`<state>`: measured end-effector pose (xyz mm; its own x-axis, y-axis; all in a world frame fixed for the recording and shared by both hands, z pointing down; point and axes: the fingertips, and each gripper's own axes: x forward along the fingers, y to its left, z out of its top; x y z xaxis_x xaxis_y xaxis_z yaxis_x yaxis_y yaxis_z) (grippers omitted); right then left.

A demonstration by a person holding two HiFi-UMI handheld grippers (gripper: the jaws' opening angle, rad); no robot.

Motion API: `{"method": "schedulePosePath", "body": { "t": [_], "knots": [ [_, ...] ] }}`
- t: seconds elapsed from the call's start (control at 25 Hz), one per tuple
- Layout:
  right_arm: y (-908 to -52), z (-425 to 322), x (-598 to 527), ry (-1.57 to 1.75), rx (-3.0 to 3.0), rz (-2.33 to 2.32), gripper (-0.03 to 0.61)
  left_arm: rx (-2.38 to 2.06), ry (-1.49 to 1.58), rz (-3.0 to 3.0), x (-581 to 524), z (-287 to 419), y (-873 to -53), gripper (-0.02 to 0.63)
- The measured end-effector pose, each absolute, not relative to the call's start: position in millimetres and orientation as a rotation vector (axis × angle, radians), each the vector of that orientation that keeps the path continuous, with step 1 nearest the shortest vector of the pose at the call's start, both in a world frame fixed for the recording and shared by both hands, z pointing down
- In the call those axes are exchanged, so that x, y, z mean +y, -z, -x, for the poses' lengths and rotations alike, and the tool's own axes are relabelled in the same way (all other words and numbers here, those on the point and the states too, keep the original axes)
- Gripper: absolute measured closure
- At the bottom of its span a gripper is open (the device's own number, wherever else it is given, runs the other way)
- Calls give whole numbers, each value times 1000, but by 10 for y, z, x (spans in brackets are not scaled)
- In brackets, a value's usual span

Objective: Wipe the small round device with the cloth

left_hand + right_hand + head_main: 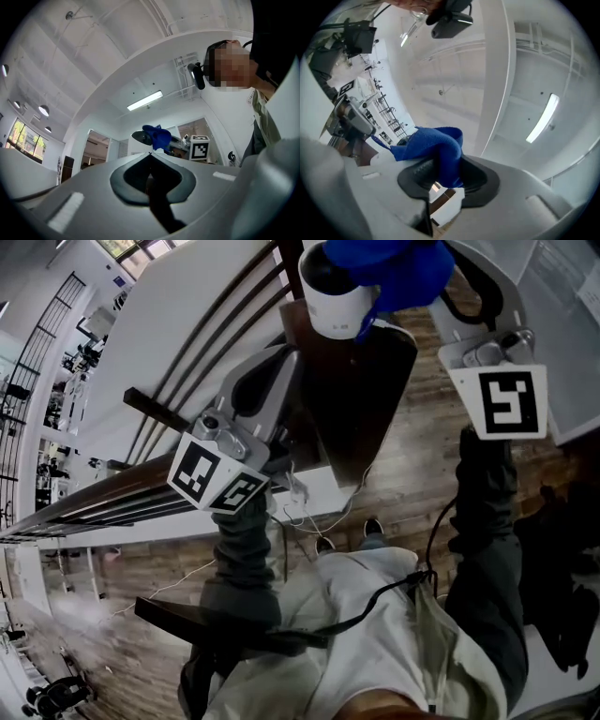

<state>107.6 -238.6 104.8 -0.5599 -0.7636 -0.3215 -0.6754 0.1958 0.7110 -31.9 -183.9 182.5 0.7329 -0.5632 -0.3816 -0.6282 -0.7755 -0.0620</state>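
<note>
Right gripper (440, 165): cloth (398, 268) on device (337, 307), dark end up-left.

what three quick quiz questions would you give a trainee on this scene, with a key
1. Which gripper holds the cloth?
A. left gripper
B. right gripper
C. neither

2. True or false: the small round device has a white body.

3. Fill in: the cloth's colour is ____.

Key: 1 B; 2 true; 3 blue.
</note>
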Motion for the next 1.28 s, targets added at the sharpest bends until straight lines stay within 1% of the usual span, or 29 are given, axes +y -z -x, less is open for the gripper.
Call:
{"method": "schedulePosePath", "body": {
  "t": [0.08,0.2,0.36,0.48,0.6,0.72,0.8,0.92,1.08,1.16,1.28],
  "knots": [
    [-1011,-992,-2531,1248,-2422,-1382,449,955,-510,2750,-1836,308,-1832,612],
    [-1262,-823,-2642,1173,-2464,-1280,449,960,-506,2757,-1845,311,-1869,612],
    [-1731,-856,-2644,1030,-2476,-1159,457,969,-497,2765,-1872,342,-1912,612],
    [-1753,-928,-2659,998,-2477,-1153,456,982,-506,2766,-1915,373,-1914,612],
    [-1498,-981,-2666,1064,-2460,-1224,456,981,-512,2774,-1904,361,-1923,612],
    [-1044,-948,-2597,1208,-2406,-1273,456,980,-506,2774,-1893,348,-1894,612],
    [-813,-786,-2555,1321,-2317,-1221,456,984,-506,2773,-1894,358,-1872,612],
    [-688,-507,-2480,1472,-2164,-1119,456,991,-512,2769,-1850,389,-1856,612],
    [-852,-557,-2228,1547,-2032,-1115,456,996,-507,2770,-1793,421,-1883,612],
    [-1085,-597,-2059,1553,-1994,-1100,456,1007,-510,2768,-1795,442,-1907,612],
    [-1556,-491,-1815,1558,-1941,-941,456,1020,-520,2761,-1786,478,-1905,612]
  ]
}}
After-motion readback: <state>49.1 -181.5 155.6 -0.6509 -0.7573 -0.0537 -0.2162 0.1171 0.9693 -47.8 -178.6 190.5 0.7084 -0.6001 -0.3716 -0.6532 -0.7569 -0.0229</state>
